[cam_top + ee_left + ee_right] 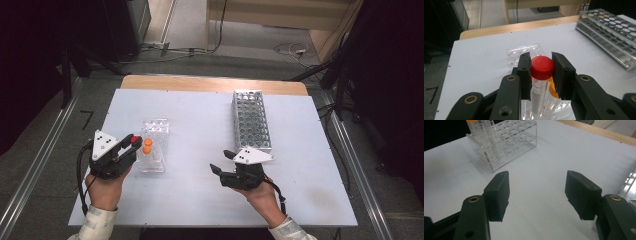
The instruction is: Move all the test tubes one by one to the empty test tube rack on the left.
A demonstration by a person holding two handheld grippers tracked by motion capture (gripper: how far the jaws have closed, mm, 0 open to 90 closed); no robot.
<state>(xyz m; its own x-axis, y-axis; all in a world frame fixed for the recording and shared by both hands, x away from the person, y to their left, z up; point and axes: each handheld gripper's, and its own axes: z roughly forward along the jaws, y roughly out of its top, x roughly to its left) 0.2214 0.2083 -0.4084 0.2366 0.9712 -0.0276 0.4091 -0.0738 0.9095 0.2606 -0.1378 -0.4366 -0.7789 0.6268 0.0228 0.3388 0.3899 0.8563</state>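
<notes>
The right gripper point(537, 195) hangs just above a white table point(544, 155), its two black jaws spread wide with nothing between them. Ahead of the left jaw, well apart from it, stands a clear plastic rack point(506, 142) holding a few upright tubes point(490, 137), one with an orange cap point(471, 122). Beside the right jaw shows the edge of a metal rack point(630, 181).

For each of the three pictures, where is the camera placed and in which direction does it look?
High view: above the person's side, looking forward and down on the table; both forearms and grippers show.
Left gripper view: on the left gripper, facing its jaws shut on the red-capped tube.
Right gripper view: on the right gripper, jaws apart, facing the clear rack.
Shared: all show the clear rack; the first two also the metal rack.
</notes>
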